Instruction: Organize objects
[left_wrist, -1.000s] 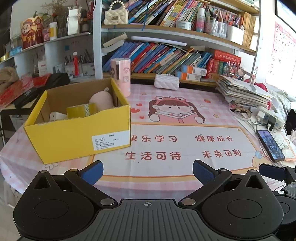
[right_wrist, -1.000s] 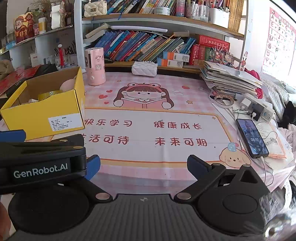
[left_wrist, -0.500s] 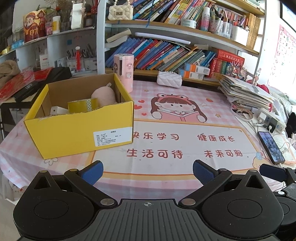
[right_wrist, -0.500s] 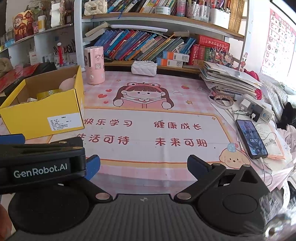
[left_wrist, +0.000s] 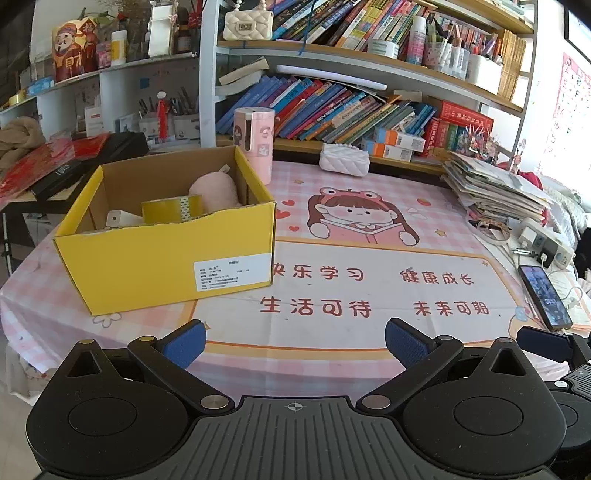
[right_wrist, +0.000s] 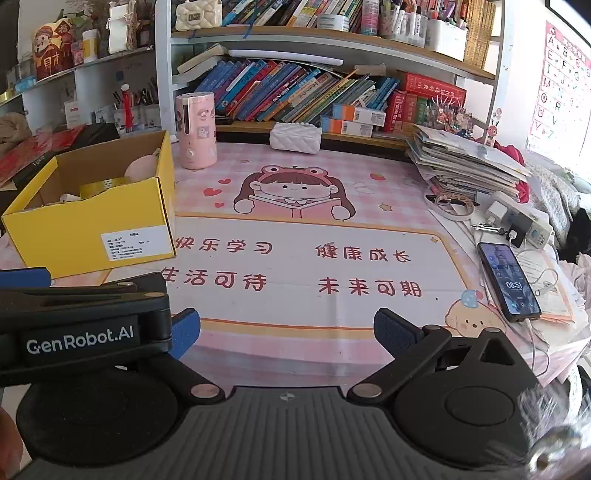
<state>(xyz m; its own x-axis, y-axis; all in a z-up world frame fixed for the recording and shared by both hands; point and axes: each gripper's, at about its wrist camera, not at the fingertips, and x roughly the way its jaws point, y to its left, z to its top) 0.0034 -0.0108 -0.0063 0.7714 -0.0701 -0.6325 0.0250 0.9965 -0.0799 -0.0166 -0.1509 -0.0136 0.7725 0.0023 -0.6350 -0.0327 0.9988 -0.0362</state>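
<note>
A yellow cardboard box (left_wrist: 162, 258) stands open on the left of the pink table mat (left_wrist: 369, 288); it also shows in the right wrist view (right_wrist: 92, 229). Inside lie a pink round object (left_wrist: 214, 190), a roll of yellow tape (left_wrist: 171, 208) and a small white item (left_wrist: 118, 218). My left gripper (left_wrist: 295, 341) is open and empty near the table's front edge, right of the box. My right gripper (right_wrist: 286, 332) is open and empty, beside the left gripper's body (right_wrist: 81, 325).
A pink cylinder (left_wrist: 255, 142) stands behind the box, a white quilted pouch (left_wrist: 343, 160) at the back. A stack of papers (left_wrist: 495, 188), a power strip (left_wrist: 543, 243) and a phone (left_wrist: 545, 297) on a cable lie at the right. Bookshelves line the back.
Both grippers stay open. The left wrist view has risen and tilted slightly, so the box sits lower in it. The right view has barely moved.
</note>
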